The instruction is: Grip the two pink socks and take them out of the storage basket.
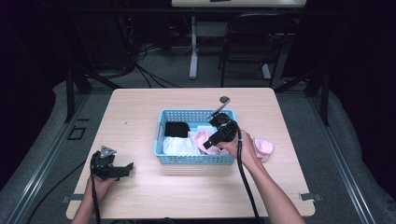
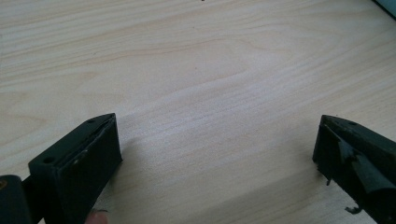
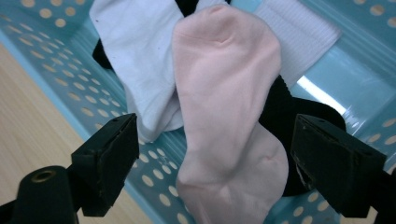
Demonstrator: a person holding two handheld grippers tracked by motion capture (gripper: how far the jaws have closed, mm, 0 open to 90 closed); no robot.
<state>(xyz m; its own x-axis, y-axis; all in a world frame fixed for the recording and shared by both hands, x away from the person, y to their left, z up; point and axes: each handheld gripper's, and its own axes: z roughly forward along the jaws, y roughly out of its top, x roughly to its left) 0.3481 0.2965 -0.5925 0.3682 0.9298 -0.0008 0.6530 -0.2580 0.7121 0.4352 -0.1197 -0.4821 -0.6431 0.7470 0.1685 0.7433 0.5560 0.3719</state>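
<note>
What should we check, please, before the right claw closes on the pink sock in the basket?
1. Right claw open: ok, jaws stand wide apart.
2. Pink sock between the jaws: ok, it lies centred between them.
3. Sock free of other cloth: not ok, it overlaps the white sock and a black garment.
4. Jaws clear of the blue basket wall: cannot tell.
5. Left claw out of the way: ok, open over bare table, apart from the basket.
6. Second pink sock outside the basket: ok, lying on the table.
</note>
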